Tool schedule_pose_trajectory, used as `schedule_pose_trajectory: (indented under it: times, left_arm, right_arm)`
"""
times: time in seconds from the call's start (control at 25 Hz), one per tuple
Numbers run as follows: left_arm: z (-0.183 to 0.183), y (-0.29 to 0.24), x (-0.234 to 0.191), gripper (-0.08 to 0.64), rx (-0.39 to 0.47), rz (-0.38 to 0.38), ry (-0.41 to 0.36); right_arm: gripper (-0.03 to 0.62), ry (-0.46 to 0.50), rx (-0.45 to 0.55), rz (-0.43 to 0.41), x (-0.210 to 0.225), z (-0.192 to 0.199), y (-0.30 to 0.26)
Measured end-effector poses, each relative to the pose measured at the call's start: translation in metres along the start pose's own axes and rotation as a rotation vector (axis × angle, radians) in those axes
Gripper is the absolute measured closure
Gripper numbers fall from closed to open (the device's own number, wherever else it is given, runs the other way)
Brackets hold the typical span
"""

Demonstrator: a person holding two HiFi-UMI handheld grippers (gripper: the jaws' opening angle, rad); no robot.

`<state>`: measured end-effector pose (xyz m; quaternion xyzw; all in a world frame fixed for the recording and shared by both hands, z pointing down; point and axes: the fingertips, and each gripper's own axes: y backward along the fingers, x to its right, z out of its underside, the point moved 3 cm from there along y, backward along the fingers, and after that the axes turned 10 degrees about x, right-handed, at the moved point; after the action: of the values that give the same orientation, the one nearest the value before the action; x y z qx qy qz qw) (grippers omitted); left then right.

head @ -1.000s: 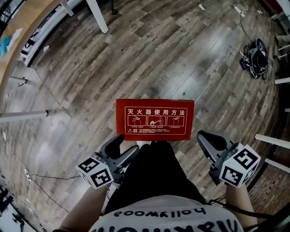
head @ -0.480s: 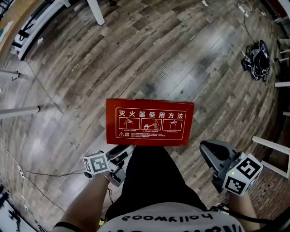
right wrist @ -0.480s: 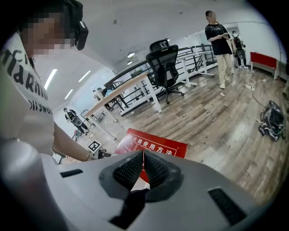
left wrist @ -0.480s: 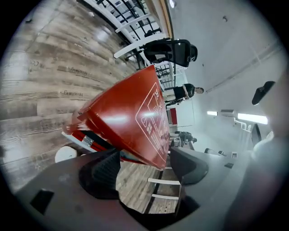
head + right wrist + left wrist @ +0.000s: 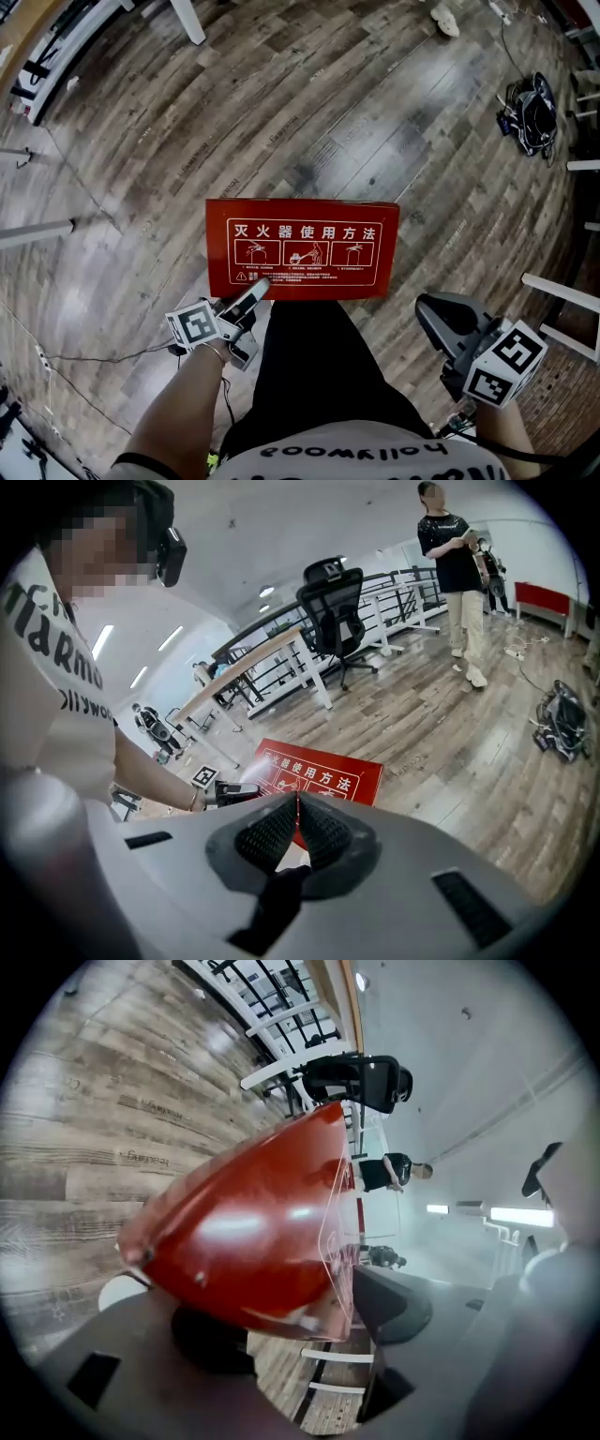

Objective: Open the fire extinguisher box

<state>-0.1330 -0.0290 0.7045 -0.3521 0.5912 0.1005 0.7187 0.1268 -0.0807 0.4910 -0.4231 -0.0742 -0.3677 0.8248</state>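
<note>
The red fire extinguisher box (image 5: 302,248) stands on the wood floor just ahead of my legs, its top face printed with white characters and pictures. My left gripper (image 5: 255,289) reaches to the box's near edge at its left end. In the left gripper view the red box (image 5: 244,1232) fills the middle, and its lower edge with a clear panel sits between the parted jaws of the left gripper (image 5: 309,1326). My right gripper (image 5: 433,314) hangs to the right of the box, apart from it. In its own view the right gripper (image 5: 296,822) has its pads pressed together on nothing, and the box (image 5: 319,780) lies beyond.
A person (image 5: 459,574) stands further off on the floor, near an office chair (image 5: 337,611). A dark bag with cables (image 5: 530,117) lies at the far right. White furniture legs (image 5: 562,291) flank the right side and a white bar (image 5: 37,232) the left. My black trousers (image 5: 314,366) are right behind the box.
My left gripper has turned and moved forward from beside my leg to the box's near left edge. The box has come closer in view. The right gripper has barely shifted.
</note>
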Motion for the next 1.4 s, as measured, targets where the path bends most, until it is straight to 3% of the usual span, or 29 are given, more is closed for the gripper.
schedule_pose_trajectory:
  times: [0.12, 0.28, 0.48, 0.6, 0.72, 0.92, 1.16, 1.28, 1.4]
  left_arm:
    - [0.002, 0.002, 0.018, 0.238, 0.06, 0.108, 0.096]
    - [0.001, 0.014, 0.037, 0.239, 0.068, 0.186, 0.08]
    - [-0.006, 0.029, 0.076, 0.269, 0.099, 0.324, 0.119]
    - [-0.01, 0.038, 0.098, 0.299, 0.076, 0.393, 0.067]
    - [-0.022, 0.038, 0.119, 0.329, 0.03, 0.417, -0.059]
    - [-0.036, 0.034, 0.145, 0.351, 0.031, 0.448, -0.102]
    - [-0.051, 0.024, 0.17, 0.353, 0.05, 0.488, -0.06]
    - [-0.068, 0.012, 0.184, 0.428, 0.072, 0.461, -0.047]
    - [-0.08, 0.005, 0.193, 0.428, 0.109, 0.447, -0.018]
  right_arm:
    - [0.583, -0.011, 0.008, -0.01, -0.002, 0.002, -0.002]
    - [0.583, -0.017, 0.029, -0.027, -0.008, -0.001, -0.002]
    - [0.583, -0.006, 0.066, -0.046, -0.017, -0.011, 0.004]
    - [0.583, 0.017, 0.121, -0.051, -0.024, -0.025, 0.011]
    - [0.583, 0.034, 0.154, -0.06, -0.031, -0.043, 0.018]
    - [0.583, 0.044, 0.193, -0.054, -0.04, -0.062, 0.029]
    - [0.583, 0.088, 0.223, -0.038, -0.05, -0.079, 0.038]
    - [0.583, 0.093, 0.23, -0.014, -0.051, -0.096, 0.042]
    - [0.583, 0.098, 0.247, 0.001, -0.053, -0.105, 0.048]
